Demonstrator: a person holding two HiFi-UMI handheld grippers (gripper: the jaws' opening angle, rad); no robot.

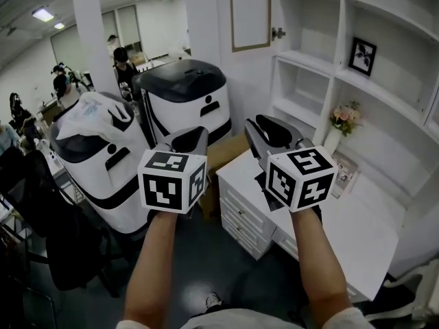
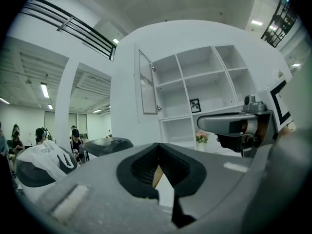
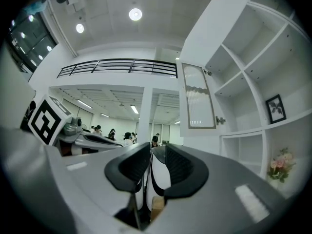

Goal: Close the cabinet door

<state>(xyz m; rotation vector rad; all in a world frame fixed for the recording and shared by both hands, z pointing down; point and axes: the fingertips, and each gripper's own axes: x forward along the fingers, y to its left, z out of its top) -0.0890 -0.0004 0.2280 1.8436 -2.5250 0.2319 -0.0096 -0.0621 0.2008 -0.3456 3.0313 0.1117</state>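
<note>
The cabinet door [image 1: 250, 12], white-framed with a ribbed glass panel, stands swung open to the left of the white shelf unit [image 1: 322, 67]. Its small knob [image 1: 278, 33] is on its right edge. The door also shows in the left gripper view [image 2: 146, 84] and in the right gripper view [image 3: 199, 97], well ahead of both tools. My left gripper [image 1: 194, 137] [image 2: 157, 152] is held out level, its pads meeting at the tips, with nothing in it. Beside it, my right gripper [image 1: 264, 130] [image 3: 157, 152] has a narrow gap between its pads and holds nothing. Neither touches the door.
A white desk with drawers [image 1: 357, 232] stands under my right arm. A framed picture [image 1: 362, 55] and a vase of flowers [image 1: 343, 118] sit on the shelves. Two white machines with black tops [image 1: 182, 91] [image 1: 96, 139] stand at left, a cardboard box [image 1: 226, 153] between. People stand far back.
</note>
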